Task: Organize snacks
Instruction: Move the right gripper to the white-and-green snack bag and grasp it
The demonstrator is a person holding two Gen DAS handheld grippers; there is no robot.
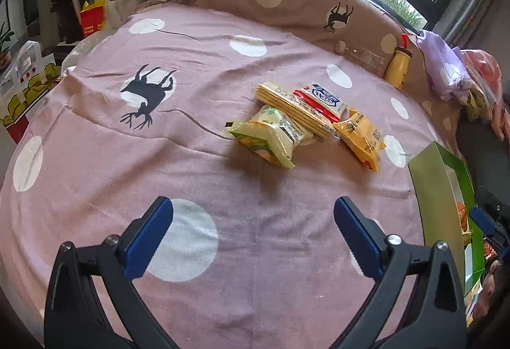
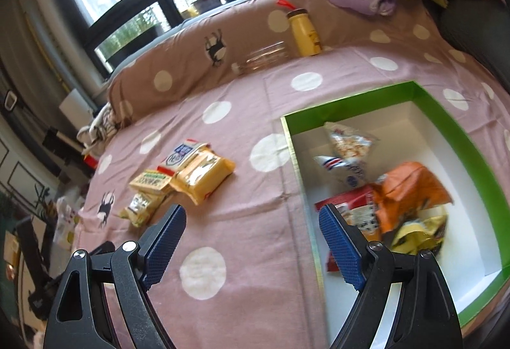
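Both the left gripper (image 1: pixel 253 215) and the right gripper (image 2: pixel 251 223) are held wide and empty. Ahead of the left, overlapping snack packets (image 1: pixel 306 119) risk being pinched together.

Green box (image 1: pixel 446 189) cut off at the frame edge; packets (image 2: pixel 408 189) inside look motion-blurred, labels unreadable.
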